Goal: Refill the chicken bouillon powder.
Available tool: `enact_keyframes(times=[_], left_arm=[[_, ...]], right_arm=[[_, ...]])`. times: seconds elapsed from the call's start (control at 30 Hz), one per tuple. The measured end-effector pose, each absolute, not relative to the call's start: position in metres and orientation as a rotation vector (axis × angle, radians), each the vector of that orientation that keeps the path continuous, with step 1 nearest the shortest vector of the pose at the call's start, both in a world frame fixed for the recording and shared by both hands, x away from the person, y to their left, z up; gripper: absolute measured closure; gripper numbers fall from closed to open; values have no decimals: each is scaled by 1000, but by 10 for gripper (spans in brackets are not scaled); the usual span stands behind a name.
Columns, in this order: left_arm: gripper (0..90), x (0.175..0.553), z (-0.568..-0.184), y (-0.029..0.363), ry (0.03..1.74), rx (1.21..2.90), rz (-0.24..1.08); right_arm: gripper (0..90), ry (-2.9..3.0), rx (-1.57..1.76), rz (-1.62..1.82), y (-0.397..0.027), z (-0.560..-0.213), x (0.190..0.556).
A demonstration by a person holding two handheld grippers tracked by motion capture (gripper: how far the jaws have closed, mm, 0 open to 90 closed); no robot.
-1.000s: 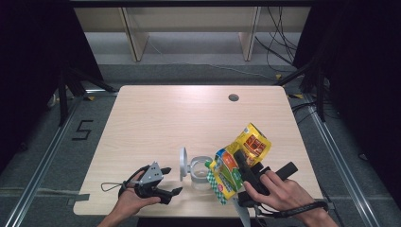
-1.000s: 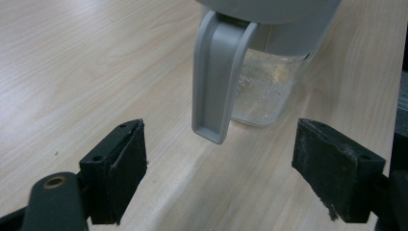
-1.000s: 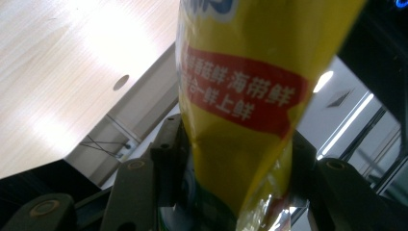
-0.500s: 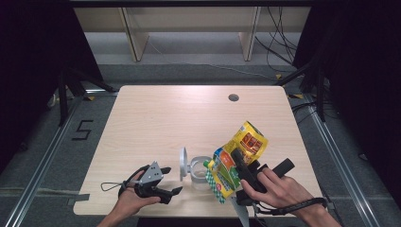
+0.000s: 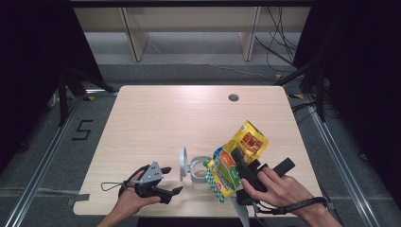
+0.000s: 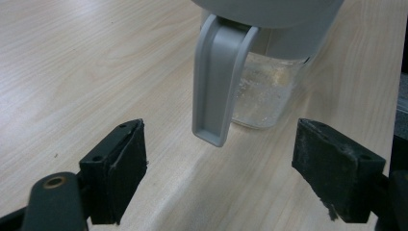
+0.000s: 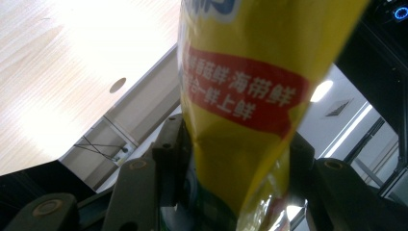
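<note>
Pouring step in hand, by my reading: the right gripper (image 5: pixel 235 166) held a yellow seasoning bag (image 5: pixel 238 157) tilted over a small glass jar (image 5: pixel 201 170) near the front edge of the table (image 5: pixel 156 113), right of centre. In the right gripper view the jaws pinched the bag (image 7: pixel 240 96) at its crumpled lower part, the film bulging between them. The left gripper (image 5: pixel 170 181) rested by the front edge just left of the jar, jaws spread wide and nothing between them; in the left gripper view they framed the jar (image 6: pixel 264 96) without touching it. The jar's grey lid (image 5: pixel 182 163) stood swung open on its hinge (upright, at the jar's left). Next move, I judged, called for tipping the bag's mouth lower over the opening, with the left gripper steadying the jar if it slid. Bag: glossy crinkled plastic, red label band, green print. Jar: clear glass, pale granules clinging inside, grey plastic collar and flat clasp (image 6: pixel 219 82). Table: pale wood grain, smooth, with a round cable hole (image 5: pixel 233 98) towards its far right.
</note>
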State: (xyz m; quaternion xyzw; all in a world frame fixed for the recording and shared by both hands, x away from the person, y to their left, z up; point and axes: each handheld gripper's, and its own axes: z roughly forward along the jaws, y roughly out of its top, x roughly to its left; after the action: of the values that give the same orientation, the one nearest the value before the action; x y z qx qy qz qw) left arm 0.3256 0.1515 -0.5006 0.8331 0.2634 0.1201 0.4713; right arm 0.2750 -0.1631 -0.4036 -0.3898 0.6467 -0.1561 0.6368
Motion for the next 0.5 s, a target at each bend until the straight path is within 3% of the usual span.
enact_keyframes(times=[0.5], left_arm=[[187,325,-501,151,650,2029,296]], right_arm=[[552,1637,-791,-297,-156,-406,282]])
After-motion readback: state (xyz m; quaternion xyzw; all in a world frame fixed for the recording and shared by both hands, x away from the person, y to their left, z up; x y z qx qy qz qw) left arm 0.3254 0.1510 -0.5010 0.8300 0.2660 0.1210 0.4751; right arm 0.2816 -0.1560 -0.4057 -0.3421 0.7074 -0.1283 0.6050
